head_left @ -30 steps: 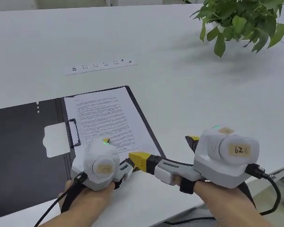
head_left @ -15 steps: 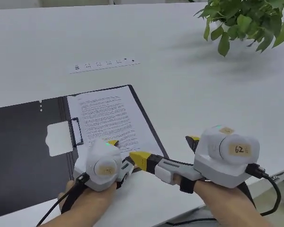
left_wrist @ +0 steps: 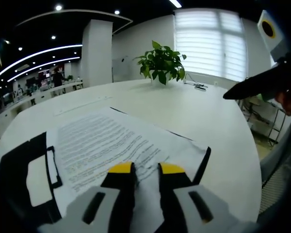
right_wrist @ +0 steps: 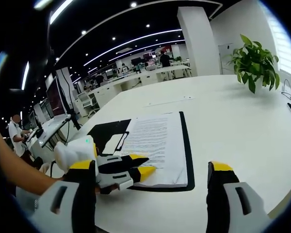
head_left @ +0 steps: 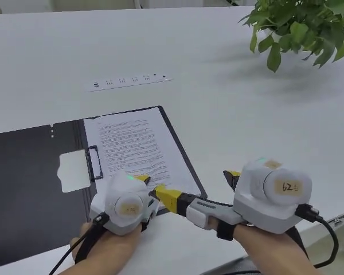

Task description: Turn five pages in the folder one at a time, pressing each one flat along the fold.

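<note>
Nearest the person, both hands (head_left: 106,252) held their tools at the front edge of the white surface (head_left: 235,97). The left claw (head_left: 147,183) lay over the near edge of the printed page (head_left: 129,143). In the left gripper view its yellow-tipped jaws stood a narrow gap apart with the sheet showing between them; whether the tips touched the paper could not be told. The right claw (head_left: 199,184) was spread wide. One jaw reached across to the page's lower right corner, just beside the left claw's tips, and the other hung off the folder over bare surface. A black cable (head_left: 324,226) ran from the back of the right tool.

The folder (head_left: 28,189) lay open and flat at the near left of the surface, its black inner cover on the left and the page on the right half. A black clip (head_left: 92,161) stood along the page's left edge, and a small white slip (head_left: 73,171) sat on the black cover just beside it.

Beyond the folder a row of sockets (head_left: 129,81) was set flush in the surface, well apart from it. Farther off to the right stood a leafy green plant (head_left: 301,26).

The room was a large open office. The right gripper view showed a white column (right_wrist: 199,39), curved lines of ceiling lights (right_wrist: 121,41), long desks (right_wrist: 136,77) and a monitor (right_wrist: 55,97). The left gripper view showed window blinds (left_wrist: 208,43) behind the plant.
</note>
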The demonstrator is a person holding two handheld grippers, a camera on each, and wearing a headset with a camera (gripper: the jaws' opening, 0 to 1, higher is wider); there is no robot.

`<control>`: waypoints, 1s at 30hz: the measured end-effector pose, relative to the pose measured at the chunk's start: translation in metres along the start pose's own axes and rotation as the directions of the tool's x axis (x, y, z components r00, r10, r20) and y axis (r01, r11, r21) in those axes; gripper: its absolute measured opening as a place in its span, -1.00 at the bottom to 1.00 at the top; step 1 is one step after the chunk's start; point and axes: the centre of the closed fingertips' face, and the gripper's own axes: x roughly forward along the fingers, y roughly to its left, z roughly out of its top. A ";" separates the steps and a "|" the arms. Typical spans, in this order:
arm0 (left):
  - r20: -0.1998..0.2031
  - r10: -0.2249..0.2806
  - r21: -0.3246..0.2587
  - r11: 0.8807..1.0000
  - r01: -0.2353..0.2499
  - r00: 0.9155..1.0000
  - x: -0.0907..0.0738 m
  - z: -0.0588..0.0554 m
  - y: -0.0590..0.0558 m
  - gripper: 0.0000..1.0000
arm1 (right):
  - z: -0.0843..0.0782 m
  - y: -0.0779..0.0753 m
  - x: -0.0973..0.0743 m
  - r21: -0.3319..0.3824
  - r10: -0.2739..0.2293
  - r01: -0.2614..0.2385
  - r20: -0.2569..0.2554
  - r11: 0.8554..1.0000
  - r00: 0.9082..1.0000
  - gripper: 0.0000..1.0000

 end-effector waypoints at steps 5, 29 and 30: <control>-0.007 0.016 -0.034 0.999 -0.016 1.000 -0.001 0.000 0.006 -0.80 | -0.005 -0.002 0.002 0.018 -0.003 0.003 -0.010 1.000 1.000 0.88; -0.022 0.022 -0.119 0.993 -0.025 1.000 -0.002 0.000 0.009 -0.94 | -0.037 -0.012 0.043 0.144 -0.001 0.018 -0.116 0.989 0.993 0.02; -0.022 0.022 -0.118 0.993 -0.025 1.000 -0.002 0.000 0.009 -0.94 | -0.039 -0.013 0.044 0.150 -0.005 0.023 -0.122 0.988 0.993 0.00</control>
